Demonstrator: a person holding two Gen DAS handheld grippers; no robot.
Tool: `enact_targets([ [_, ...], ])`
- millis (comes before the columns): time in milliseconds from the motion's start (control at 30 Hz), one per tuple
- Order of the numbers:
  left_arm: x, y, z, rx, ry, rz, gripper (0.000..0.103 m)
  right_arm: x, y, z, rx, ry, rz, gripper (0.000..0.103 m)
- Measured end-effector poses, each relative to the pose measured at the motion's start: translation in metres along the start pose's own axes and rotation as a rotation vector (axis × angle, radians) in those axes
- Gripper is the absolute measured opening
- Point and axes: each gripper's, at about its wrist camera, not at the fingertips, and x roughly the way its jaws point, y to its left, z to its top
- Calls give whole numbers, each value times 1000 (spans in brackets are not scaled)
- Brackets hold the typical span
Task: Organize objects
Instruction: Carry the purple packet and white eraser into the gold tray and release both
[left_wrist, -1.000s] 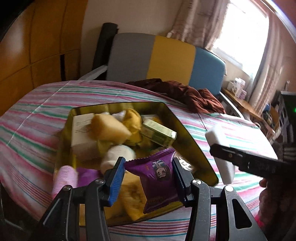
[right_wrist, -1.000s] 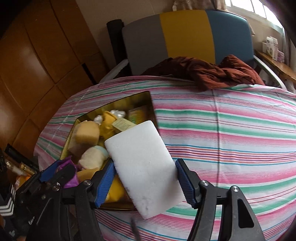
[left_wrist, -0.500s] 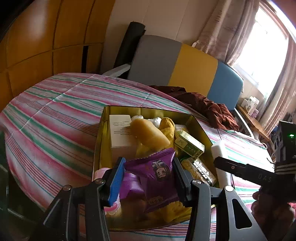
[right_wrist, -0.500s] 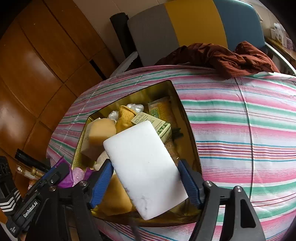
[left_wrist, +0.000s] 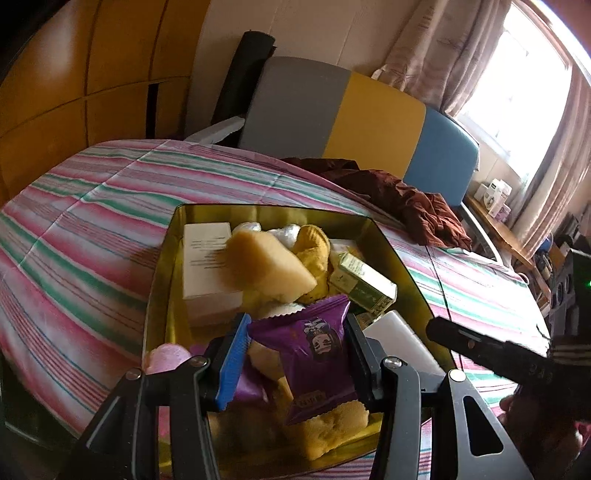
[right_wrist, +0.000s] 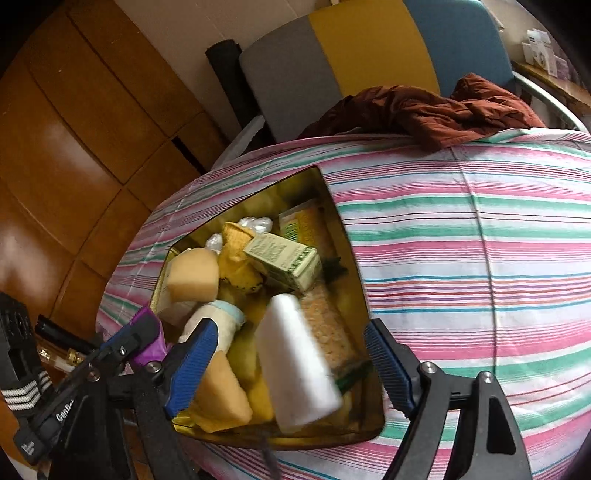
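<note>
In the left wrist view a gold tin (left_wrist: 162, 266) sits on the striped tablecloth (left_wrist: 92, 221) at the middle of the frame, its walls mirror-bright and its inside crowded. Along its left wall stands a white box (left_wrist: 207, 273) with small print, and below that, at the lower left corner of the tin, a pink round-topped item (left_wrist: 168, 356) shows beside the gripper's blue pad. Right of the white box a tan sponge wedge (left_wrist: 267, 264) lies tilted across the pile, blurred at one end, with a yellow cloth-like piece (left_wrist: 312, 243) and clear-wrapped bits just behind it. Further right a green-and-cream carton (left_wrist: 364, 284) leans against the heap near the tin's right wall. The left gripper (left_wrist: 295, 360) rises from the bottom centre, closed on a purple snack packet (left_wrist: 310, 350) that hangs over the near end of the tin, above a yellow sponge-like piece (left_wrist: 328, 421). At the right, a white foam block (left_wrist: 397, 338) lies tilted inside the tin near its right wall. In the right wray view the right gripper (right_wrist: 291, 363) stands wide apart, both blue pads clear of the white foam block (right_wrist: 295, 365), which looks motion-blurred between them over the tin's contents. A white cylinder with a pale blue band (right_wrist: 218, 321) lies left of the block, and a packet of pale grains (right_wrist: 325, 325) lies just to its right along the tin's wall.
</note>
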Motion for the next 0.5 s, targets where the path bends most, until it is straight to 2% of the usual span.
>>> enact_targets([
  [133,10,-16,7,34,-2,-12,50,-10,-2,-4,-15,-41,-67,83],
  [400,47,-45,21,86,37,-5,51,-15,-3,-5,-60,-65,-124,83],
  [500,58,-48,28,75,33,-5,57,-15,-5,-6,-63,-65,-129,83],
])
